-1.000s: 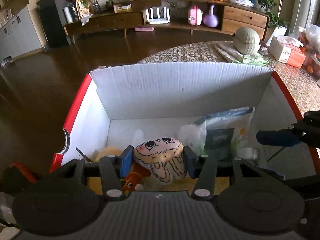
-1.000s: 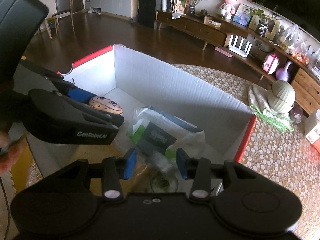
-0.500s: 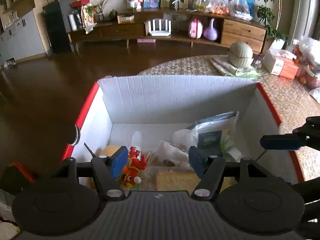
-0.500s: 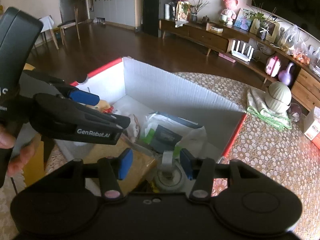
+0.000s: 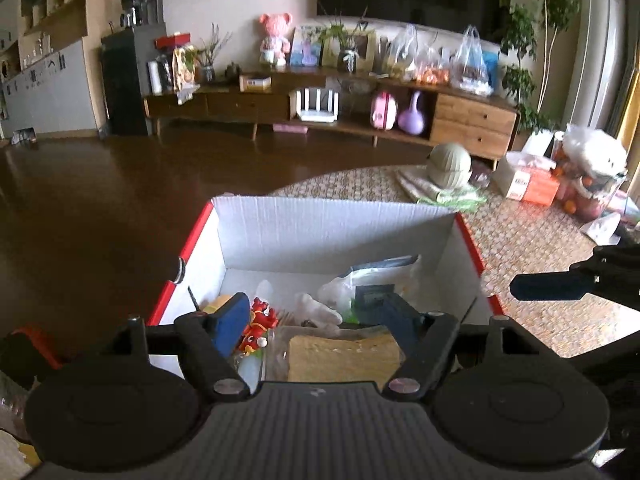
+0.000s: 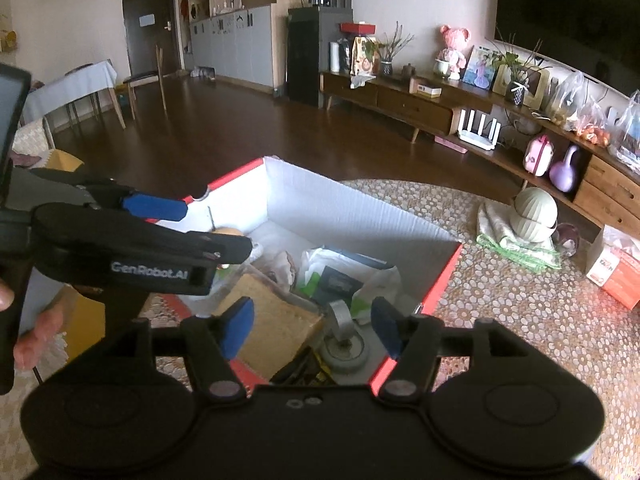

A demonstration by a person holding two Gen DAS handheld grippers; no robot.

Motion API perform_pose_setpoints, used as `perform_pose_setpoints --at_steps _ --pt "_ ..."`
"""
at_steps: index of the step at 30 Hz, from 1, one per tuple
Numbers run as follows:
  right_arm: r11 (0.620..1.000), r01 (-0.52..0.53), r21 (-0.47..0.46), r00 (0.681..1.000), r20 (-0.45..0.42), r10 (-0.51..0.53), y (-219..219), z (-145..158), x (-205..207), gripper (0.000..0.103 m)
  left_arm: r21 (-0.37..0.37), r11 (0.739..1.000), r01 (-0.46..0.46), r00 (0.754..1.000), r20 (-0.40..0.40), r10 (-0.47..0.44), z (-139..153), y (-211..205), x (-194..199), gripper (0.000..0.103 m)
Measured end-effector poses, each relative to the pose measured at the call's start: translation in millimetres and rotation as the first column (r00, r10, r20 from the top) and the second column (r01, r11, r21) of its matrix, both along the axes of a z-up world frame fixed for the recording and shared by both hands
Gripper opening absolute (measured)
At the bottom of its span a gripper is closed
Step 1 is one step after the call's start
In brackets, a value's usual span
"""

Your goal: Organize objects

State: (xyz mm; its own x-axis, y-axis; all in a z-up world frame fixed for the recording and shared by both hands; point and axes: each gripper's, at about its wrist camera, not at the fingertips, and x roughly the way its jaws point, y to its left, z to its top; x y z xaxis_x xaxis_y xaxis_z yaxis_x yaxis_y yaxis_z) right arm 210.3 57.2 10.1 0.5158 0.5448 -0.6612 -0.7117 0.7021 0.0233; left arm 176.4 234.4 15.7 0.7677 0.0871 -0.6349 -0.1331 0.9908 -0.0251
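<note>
Both my claws hang empty above the box [image 5: 336,220].

My left gripper [image 5: 316,318] is spread wide, nothing between its blue pads, and my right gripper [image 6: 312,320] is just as open. Below them, inside the white-walled box on the patterned table [image 6: 520,320], lie a red toy [image 5: 260,322], a tan slab [image 6: 276,320], a plastic packet [image 5: 384,280] and a grey roll of tape [image 6: 342,334].
</note>
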Motion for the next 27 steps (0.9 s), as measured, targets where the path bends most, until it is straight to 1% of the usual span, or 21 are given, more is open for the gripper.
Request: perform_pose_setpoints --at_steps 3,4,8,10,12,15,17,18,19,20,23,27 --pt "1.000 -0.005 0.020 1.000 0.011 0.005 -8 4 -10 0.071 0.010 1.000 0.001 1.000 0.020 -0.001 5 -5 -13 0.074" --pt "1.000 -0.007 0.030 1.000 0.020 0.006 -12 6 -14 0.075 0.017 1.000 0.000 1.000 0.025 -0.001 6 -7 -16 0.074" --pt "0.996 -0.015 0.083 0.999 0.045 0.011 -26 13 -26 0.082 0.019 1.000 0.001 0.999 0.049 -0.002 8 -13 -33 0.080" --pt "0.994 -0.019 0.108 0.999 0.049 0.013 -33 16 -30 0.088 0.022 1.000 0.000 0.998 0.056 -0.001 8 -17 -42 0.080" --pt "0.990 -0.026 0.137 0.998 0.056 0.018 -40 19 -35 0.090 0.021 1.000 -0.001 0.998 0.063 -0.001 9 -20 -49 0.081" --pt "0.984 -0.031 0.173 0.998 0.060 0.020 -51 24 -42 0.093 0.014 1.000 -0.002 0.997 0.082 0.001 12 -24 -61 0.086" --pt "0.979 -0.028 0.201 0.998 0.062 0.016 -59 26 -45 0.100 0.015 1.000 -0.003 0.995 0.096 0.002 14 -28 -69 0.092" --pt "0.977 -0.027 0.212 0.998 0.065 0.013 -62 27 -47 0.100 0.016 1.000 -0.006 0.995 0.103 0.004 15 -30 -72 0.095" --pt "0.975 -0.027 0.222 0.998 0.068 0.012 -65 28 -48 0.101 0.018 1.000 -0.006 0.994 0.109 0.004 16 -32 -74 0.101" --pt "0.972 -0.029 0.231 0.997 0.072 0.013 -68 29 -50 0.102 0.023 1.000 -0.004 0.993 0.114 0.001 16 -34 -77 0.103" --pt "0.970 -0.034 0.241 0.996 0.084 0.015 -75 31 -55 0.102 0.029 1.000 -0.005 0.991 0.130 0.001 20 -41 -84 0.103" --pt "0.970 -0.051 0.240 0.994 0.108 0.026 -81 31 -65 0.103 0.001 1.000 -0.003 0.989 0.151 0.003 23 -46 -94 0.103"
